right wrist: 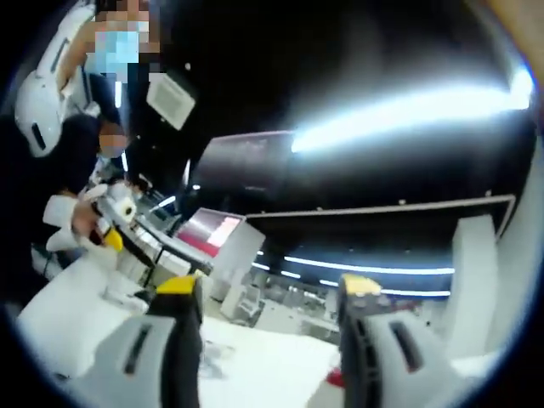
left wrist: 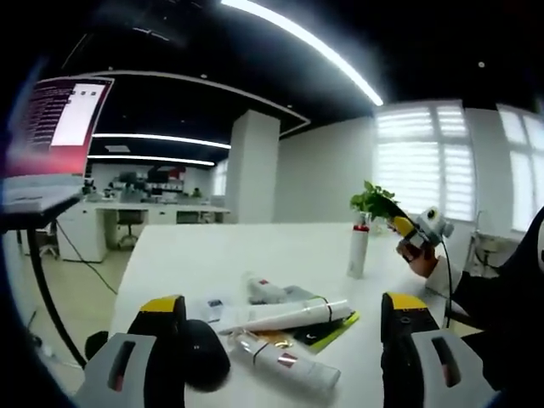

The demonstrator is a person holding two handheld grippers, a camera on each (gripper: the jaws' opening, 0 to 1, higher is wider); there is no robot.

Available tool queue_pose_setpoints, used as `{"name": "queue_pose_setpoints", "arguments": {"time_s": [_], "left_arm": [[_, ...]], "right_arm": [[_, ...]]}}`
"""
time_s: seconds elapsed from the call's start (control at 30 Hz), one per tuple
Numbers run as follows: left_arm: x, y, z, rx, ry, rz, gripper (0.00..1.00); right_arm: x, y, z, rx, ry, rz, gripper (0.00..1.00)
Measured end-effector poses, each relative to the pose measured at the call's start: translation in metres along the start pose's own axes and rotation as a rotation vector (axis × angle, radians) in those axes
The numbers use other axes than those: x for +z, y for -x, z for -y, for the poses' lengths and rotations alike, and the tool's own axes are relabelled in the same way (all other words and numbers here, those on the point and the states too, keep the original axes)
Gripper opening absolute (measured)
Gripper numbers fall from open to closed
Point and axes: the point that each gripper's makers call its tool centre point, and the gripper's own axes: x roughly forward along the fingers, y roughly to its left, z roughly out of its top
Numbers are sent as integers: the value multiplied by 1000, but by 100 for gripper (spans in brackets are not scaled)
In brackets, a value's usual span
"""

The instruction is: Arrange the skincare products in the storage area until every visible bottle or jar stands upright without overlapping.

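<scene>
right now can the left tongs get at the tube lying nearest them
Probably yes. The left tongs are open, and the tube lies flat on the table just ahead between the jaws, with nothing over it. A dark round object sits beside it.

White table (left wrist: 195,263) with lying tubes (left wrist: 285,316), a green packet (left wrist: 327,331), one upright bottle (left wrist: 359,249).

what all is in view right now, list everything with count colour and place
table: 1, white, under the products
tubes: 2, white, lying on the table's near part
small bottle: 1, pale, lying behind the tubes
green packet: 1, green, flat under the tubes
black round object: 1, black, by the left gripper's jaw
upright bottle: 1, white, standing farther back
plant: 1, green, behind it
left gripper: open
right gripper: open, raised off the table
hand: 1, holding the right gripper
</scene>
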Motion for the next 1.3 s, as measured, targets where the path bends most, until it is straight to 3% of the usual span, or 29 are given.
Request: {"name": "queue_pose_setpoints", "arguments": {"time_s": [0.37, 0.47, 0.57, 0.67, 0.73, 0.93, 1.03, 1.17, 1.3], "left_arm": [[-6, -1, 3, -12, -2, -24, 96], [-6, -1, 4, -14, -1, -25, 96], [-6, 0, 4, -17, -3, -24, 96], [-5, 2, 1, -13, -2, -20, 95], [-6, 4, -2, -6, 0, -22, 95], [-4, 9, -8, 2, 6, -12, 95], [-4, 11, -11, 11, 6, -10, 95], [-7, 13, -13, 17, 4, -20, 95], [-6, 19, -12, 21, -15, -28, 95]], "right_arm": [[-13, -14, -36, 102, -50, -68, 62], [-32, -19, -52, 162, -74, -151, 63], [-43, -27, -64, 177, -78, -194, 69], [-56, -33, -78, 202, -140, -253, 72], [-62, -38, -84, 211, -151, -268, 71], [-94, -40, -92, 210, -176, -409, 67], [-100, -42, -101, 220, -201, -442, 64], [-103, -44, -112, 236, -220, -458, 64], [-98, -46, -126, 267, -294, -423, 61]]}}
